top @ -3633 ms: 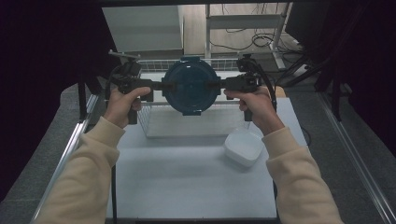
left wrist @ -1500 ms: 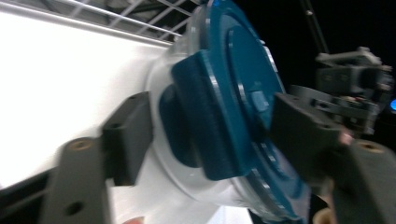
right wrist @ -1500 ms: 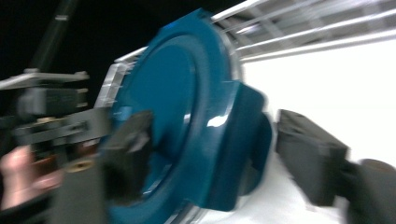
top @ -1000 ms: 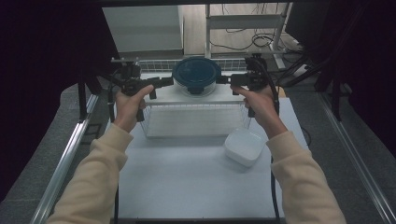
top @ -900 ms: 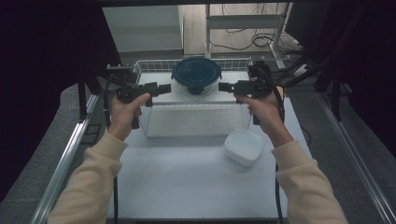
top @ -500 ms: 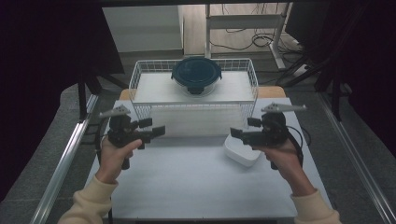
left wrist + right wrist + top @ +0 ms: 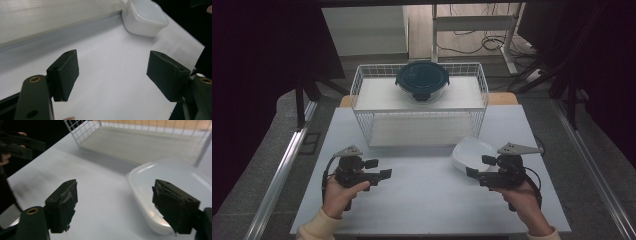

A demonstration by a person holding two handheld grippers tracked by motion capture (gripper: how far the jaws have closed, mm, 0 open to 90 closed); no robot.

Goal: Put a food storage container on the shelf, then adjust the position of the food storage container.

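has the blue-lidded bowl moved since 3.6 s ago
Yes. The bowl was held up between both tools in front of the basket; now it sits inside the basket at its far side.

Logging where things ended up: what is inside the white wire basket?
The wire basket holds a round glass container with a dark blue lid, on a white liner. The lid hides its contents.

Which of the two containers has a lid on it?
The round glass container on top of the wire basket; it has a dark blue lid. The white square container beside the right gripper is open.
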